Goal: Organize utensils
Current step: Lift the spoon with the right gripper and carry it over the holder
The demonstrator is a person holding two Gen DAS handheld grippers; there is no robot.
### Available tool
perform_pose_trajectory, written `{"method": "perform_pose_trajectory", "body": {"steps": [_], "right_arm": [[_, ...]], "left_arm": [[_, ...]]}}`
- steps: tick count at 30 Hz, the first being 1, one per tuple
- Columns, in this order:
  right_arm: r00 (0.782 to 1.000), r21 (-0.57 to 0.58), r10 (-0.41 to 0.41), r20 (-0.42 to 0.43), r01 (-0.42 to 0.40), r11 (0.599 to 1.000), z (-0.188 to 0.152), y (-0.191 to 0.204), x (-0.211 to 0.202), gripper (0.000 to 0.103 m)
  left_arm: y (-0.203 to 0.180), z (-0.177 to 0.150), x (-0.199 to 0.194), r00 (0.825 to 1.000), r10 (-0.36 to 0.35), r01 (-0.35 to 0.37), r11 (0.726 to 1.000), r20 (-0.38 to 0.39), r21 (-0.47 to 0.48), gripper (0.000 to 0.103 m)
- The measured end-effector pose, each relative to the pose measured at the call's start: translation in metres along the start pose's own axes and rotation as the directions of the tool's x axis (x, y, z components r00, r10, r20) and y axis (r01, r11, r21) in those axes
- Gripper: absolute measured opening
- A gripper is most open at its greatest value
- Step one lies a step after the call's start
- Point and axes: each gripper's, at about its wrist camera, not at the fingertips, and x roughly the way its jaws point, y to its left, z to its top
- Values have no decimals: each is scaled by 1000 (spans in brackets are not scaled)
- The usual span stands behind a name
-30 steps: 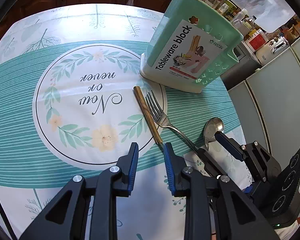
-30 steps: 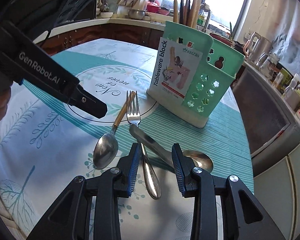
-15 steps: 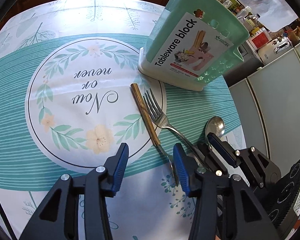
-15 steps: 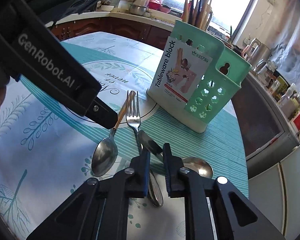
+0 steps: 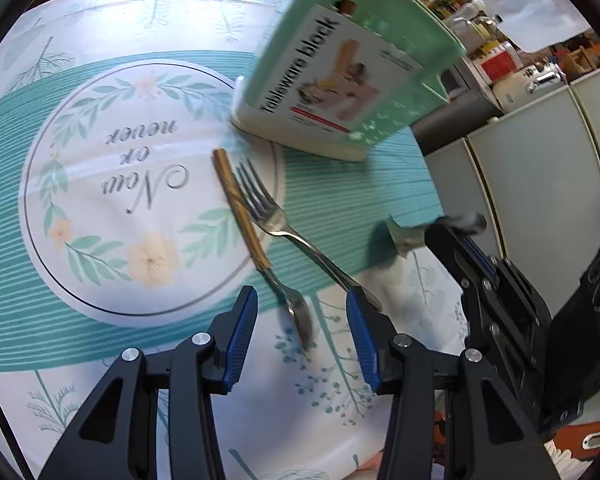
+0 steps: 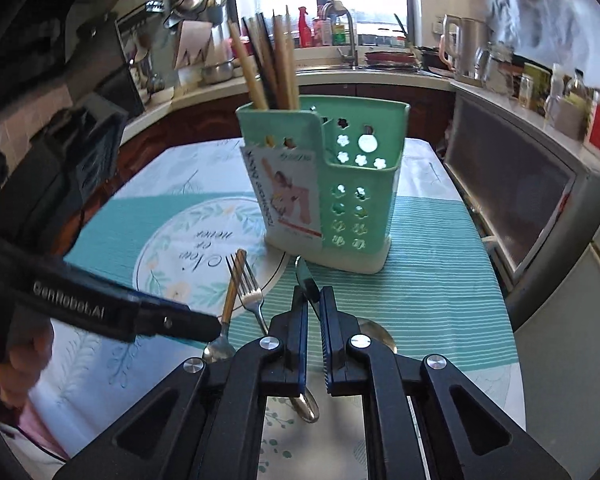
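Knife (image 6: 306, 280) pinched in right gripper (image 6: 314, 320), raised level; left gripper (image 5: 300, 320) spread low over spoon (image 5: 296, 312).

Fork (image 5: 272, 216) beside wooden-handled spoon (image 5: 252, 236)

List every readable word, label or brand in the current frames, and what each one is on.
"Tableware block": card label on the green holder.
"Now or never": tablecloth, printed inside the leaf wreath.
"GenRobot.AI": side of the left gripper, slightly blurred.
Small print and logo on the card label: too blurred to read.
Bottle and jar labels on the counter: unreadable.
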Motion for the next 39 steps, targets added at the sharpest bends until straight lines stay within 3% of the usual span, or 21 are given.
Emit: {"method": "perform_pose_trajectory", "body": {"steps": [4,13,19,22,28,34,39], "right_arm": [[1000,23,5,11,-6,1000,-3,-4,-8,5],[1000,42,10,26,-11,999,-13,-3,-21,5],[999,44,14,32,-15,999,-16,-2,-21,5],[999,41,15,32,-16,999,-18,-1,-23,5],[999,51,27,28,-28,998,-18,-2,-27,5],[992,146,123,37,-127,981,-9,-9,-34,4],[969,303,229,95,-247,920,13,-30,-40,4]], "left_arm": [[-8,-13,10,1000,-6,6,1000,-28,7,44],[-24,-36,30,999,45,-45,998,7,35,20],[-21,-38,36,998,60,-61,998,36,16,18],[-17,-38,35,996,72,-72,997,55,-1,9],[-16,-43,19,992,89,-94,994,85,56,1],[-6,-42,-21,984,105,-118,990,147,82,0],[9,-42,-43,979,113,-124,990,170,59,1]]}}
